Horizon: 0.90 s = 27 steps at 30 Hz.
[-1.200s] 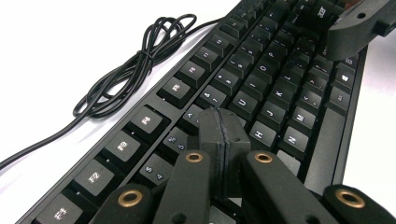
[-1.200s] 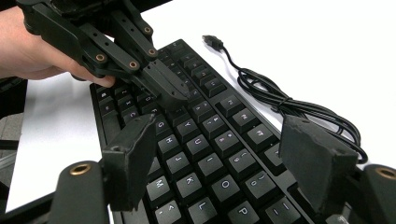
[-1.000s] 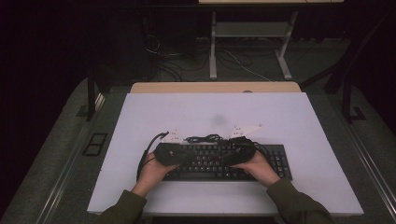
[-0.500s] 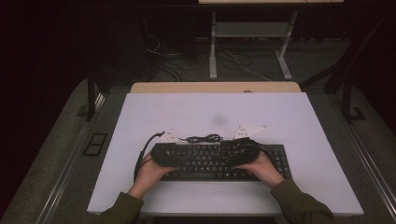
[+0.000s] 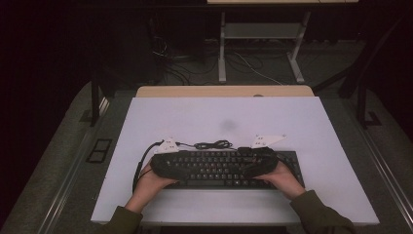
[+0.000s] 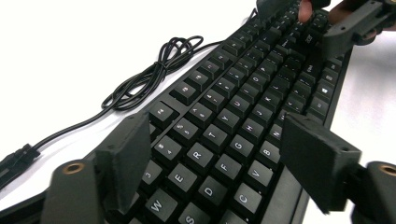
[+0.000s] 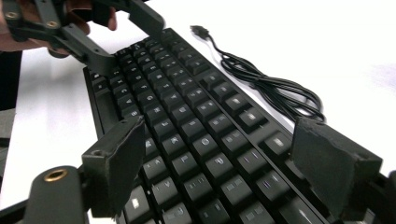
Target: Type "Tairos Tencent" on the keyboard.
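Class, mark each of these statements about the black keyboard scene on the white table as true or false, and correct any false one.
1. The black computer keyboard lies flat on the white table. True.
2. The keyboard's thin black cable is stretched out straight. False: it lies in a loose bundle of loops beside the keyboard.
3. The left gripper is clamped shut on the keyboard. False: its jaws have just been opening and stand apart over the keys.
4. The right gripper has its jaws spread to either side of the keyboard. True.
5. A mouse sits next to the keyboard. False: the bundled cable is there.
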Each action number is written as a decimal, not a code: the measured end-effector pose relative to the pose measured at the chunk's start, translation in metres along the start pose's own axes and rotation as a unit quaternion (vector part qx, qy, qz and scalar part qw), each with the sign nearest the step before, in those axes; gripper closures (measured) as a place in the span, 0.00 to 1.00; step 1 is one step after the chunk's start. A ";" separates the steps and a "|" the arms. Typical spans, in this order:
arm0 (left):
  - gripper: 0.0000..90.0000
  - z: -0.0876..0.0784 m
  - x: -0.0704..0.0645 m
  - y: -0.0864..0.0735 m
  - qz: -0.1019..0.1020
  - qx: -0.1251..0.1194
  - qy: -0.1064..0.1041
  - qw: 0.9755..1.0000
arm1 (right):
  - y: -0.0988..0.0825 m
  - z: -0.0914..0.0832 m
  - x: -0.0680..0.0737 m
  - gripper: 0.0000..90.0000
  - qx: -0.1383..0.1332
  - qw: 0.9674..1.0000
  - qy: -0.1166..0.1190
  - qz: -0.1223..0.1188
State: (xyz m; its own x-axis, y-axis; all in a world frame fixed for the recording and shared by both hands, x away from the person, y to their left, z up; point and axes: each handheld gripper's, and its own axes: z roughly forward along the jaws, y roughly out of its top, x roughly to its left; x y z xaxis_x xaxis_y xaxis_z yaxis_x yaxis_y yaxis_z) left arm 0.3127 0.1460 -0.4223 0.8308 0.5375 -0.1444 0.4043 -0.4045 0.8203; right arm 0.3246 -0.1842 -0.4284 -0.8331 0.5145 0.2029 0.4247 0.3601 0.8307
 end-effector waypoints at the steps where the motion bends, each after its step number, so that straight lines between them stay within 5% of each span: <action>1: 0.25 -0.002 0.000 0.000 0.001 -0.001 0.000 1.000 | -0.001 -0.003 -0.001 0.20 -0.002 1.000 -0.002 0.000; 27: 0.15 -0.032 -0.004 -0.016 -0.012 -0.015 0.009 1.000 | -0.033 -0.065 -0.009 0.20 -0.026 0.998 -0.045 0.027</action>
State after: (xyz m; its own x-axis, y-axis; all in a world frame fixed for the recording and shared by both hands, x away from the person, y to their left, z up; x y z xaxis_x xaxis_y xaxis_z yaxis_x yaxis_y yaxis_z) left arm 0.2909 0.1741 -0.4167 0.8139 0.5600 -0.1549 0.4121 -0.3684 0.8334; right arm 0.2949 -0.2510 -0.4242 -0.7738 0.6004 0.2019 0.4466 0.2910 0.8461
